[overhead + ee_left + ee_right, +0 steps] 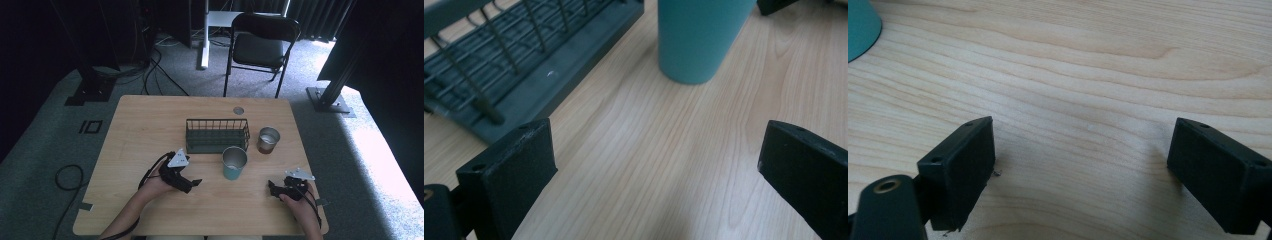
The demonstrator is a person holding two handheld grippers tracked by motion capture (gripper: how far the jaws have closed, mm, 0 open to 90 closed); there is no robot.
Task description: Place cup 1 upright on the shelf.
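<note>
Two cups stand on my table (pixel 150 120): a teal cup (pixel 234 163) near the middle and a bare metal cup (pixel 268 139) a little behind it and to its right, the two apart from each other. Just behind the teal one sits the dark wire rack (pixel 217 135), its long side facing me, with the metal cup off its right end.

My left gripper (pixel 192 184) hovers to the left of the teal cup, tips aimed toward it. In the left gripper view I see its jaws standing wide with nothing but bare wood between them; the lower part of the teal cup (pixel 701 40) rises straight ahead, upright on the boards, and the rack's base (pixel 524 75) runs away on the left. The cup is near the tips but clear of them.

My right gripper (pixel 272 189) rests low near the front right of the table, pointing left toward the same cup and well short of it. From the right gripper view its jaws are also spread wide over empty tabletop, and I catch just a corner of the teal cup (pixel 860 25) at the upper left.
</note>
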